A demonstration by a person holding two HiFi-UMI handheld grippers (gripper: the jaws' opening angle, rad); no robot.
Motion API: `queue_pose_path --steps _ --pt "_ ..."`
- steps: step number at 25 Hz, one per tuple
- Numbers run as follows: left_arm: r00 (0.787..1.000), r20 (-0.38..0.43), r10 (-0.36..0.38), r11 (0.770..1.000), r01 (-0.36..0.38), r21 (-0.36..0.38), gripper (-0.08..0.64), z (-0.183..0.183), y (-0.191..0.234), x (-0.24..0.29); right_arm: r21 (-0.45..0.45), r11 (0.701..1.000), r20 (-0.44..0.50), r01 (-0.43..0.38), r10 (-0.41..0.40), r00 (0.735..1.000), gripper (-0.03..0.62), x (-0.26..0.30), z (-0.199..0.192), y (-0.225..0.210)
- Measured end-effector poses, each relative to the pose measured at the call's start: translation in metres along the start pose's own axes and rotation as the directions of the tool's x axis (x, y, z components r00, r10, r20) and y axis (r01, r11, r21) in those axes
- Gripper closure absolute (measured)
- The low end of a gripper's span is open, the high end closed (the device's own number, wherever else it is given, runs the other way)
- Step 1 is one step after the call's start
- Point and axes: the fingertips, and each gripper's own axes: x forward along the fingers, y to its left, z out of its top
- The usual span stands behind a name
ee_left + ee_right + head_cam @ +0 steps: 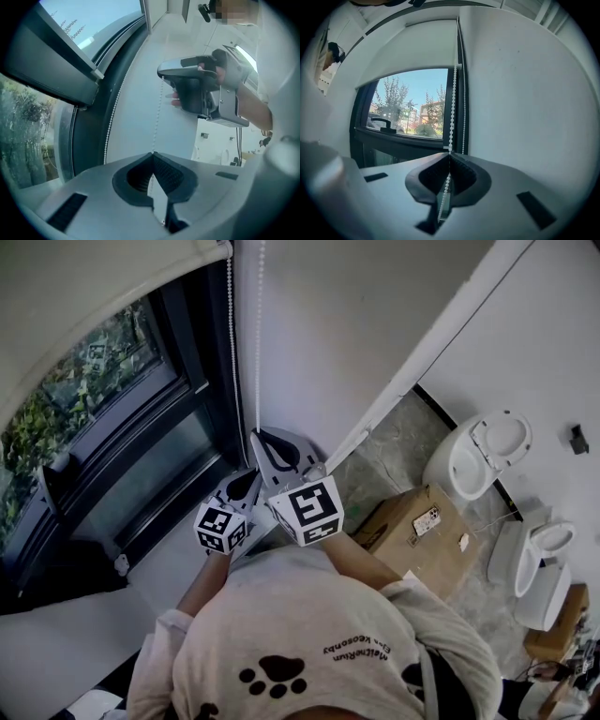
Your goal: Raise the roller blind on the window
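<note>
The pale roller blind [84, 296] covers the top of the window [103, 427], and its lower edge also shows in the right gripper view [408, 51]. Two strands of white bead chain [259, 334] hang beside the frame. My right gripper [258, 439] is shut on the strand nearer the wall, and the beads run up from its jaws [449, 154]. My left gripper [251, 474] is shut on the same strand just below [152, 154]. From there the chain [157, 117] rises to the right gripper [161, 78]. The other strand [111, 122] hangs free by the dark frame.
A white wall [337, 343] stands right of the chain. On the floor to the right are a cardboard box [417, 531] and two white toilets [478, 456] [534, 559]. The window sill [169, 559] runs below the grippers.
</note>
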Motion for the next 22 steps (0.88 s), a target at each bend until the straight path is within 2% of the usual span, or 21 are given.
queue_pose_path --steps 7,10,16,20,22 --pt "1.000 -0.018 0.010 1.000 -0.010 -0.003 0.552 -0.014 0.003 -0.004 -0.001 1.000 -0.014 -0.013 0.013 1.000 0.583 0.002 -0.014 0.008" --pt "1.000 -0.022 0.009 0.999 -0.008 0.037 0.551 -0.009 0.001 -0.007 -0.003 1.000 -0.011 -0.012 0.012 1.000 0.583 0.003 -0.013 0.006" --pt "0.998 0.056 0.009 0.996 -0.014 0.088 0.550 0.037 -0.001 -0.018 -0.003 1.000 -0.008 -0.010 0.010 1.000 0.583 0.005 -0.012 0.004" --pt "0.995 0.097 -0.012 0.996 0.003 0.093 0.541 0.063 -0.009 -0.025 0.000 1.000 -0.005 -0.009 0.009 1.000 0.583 0.006 -0.012 0.004" --pt "0.993 0.119 -0.027 0.996 0.016 0.093 0.452 0.076 -0.014 -0.029 0.001 1.000 -0.003 -0.009 0.009 1.000 0.583 0.007 -0.011 0.004"
